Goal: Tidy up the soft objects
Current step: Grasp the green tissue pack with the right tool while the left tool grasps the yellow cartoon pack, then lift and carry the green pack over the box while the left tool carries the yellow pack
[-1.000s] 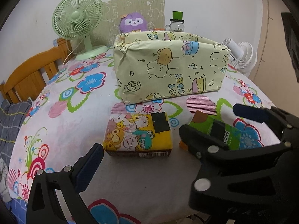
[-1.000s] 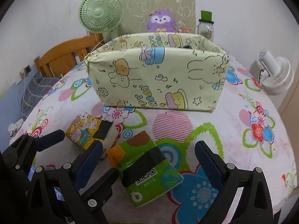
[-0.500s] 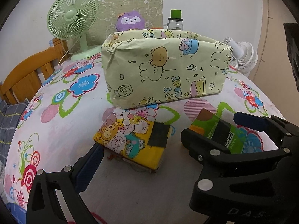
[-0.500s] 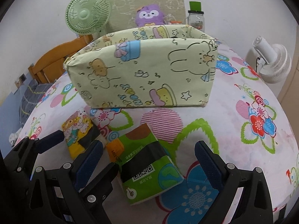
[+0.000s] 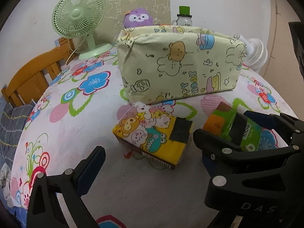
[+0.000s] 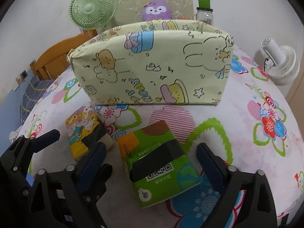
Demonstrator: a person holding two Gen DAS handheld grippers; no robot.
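Note:
A yellow cartoon-print tissue pack [image 5: 152,136] [image 6: 81,131] lies on the flowered tablecloth just ahead of my left gripper [image 5: 150,161]. That gripper is open, and its right finger is mostly hidden behind the other gripper. Beside the yellow pack lies a green tissue pack [image 6: 159,163] [image 5: 245,131] with a black band. My right gripper [image 6: 152,157] [image 5: 235,129] straddles it. Its jaws are closing, but the pads still stand off the pack's sides. Behind both packs stands a pale yellow fabric storage box [image 5: 180,64] [image 6: 152,64] with an open top.
At the back of the table are a green desk fan [image 5: 79,19], a purple plush [image 5: 137,18], a green-lidded jar [image 5: 184,18] and a cardboard sheet. To the right is a white fan [image 6: 281,64], to the left a wooden chair [image 5: 32,76]. The table's rounded edge runs close below both grippers.
The yellow pack has turned on the table and now lies at an angle, with its taped end to the right. The right gripper's fingers stand slightly closer around the green pack.

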